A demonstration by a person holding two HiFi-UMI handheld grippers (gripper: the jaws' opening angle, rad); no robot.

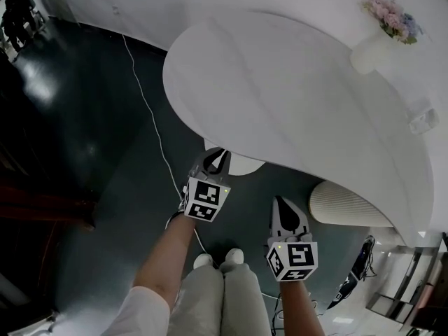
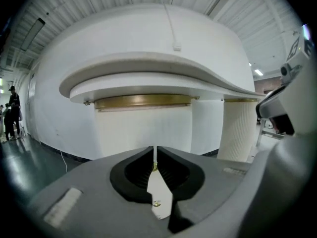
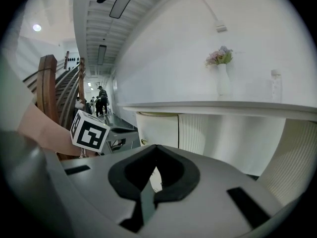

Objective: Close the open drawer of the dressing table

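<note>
Left gripper (image 1: 216, 158): jaws pressed together, nothing between them; tips just at the drawer front.
Drawer (image 1: 246, 164): white, under the dressing table (image 1: 280, 82), jutting slightly past the top's curved edge; its inside cannot be seen.
Right gripper (image 1: 281, 203): jaws closed on nothing, held apart from the drawer, beside the ribbed leg (image 1: 343, 205).
Vase (image 1: 371, 51): white, upright on the tabletop, holding pink and blue flowers (image 1: 392, 18).
Clear jar (image 1: 423, 117): near the right edge; contents unclear.

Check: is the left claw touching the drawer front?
Apart. Left gripper view: the shut left claw points at the drawer front, whose whole panel shows well ahead of the tips.
</note>
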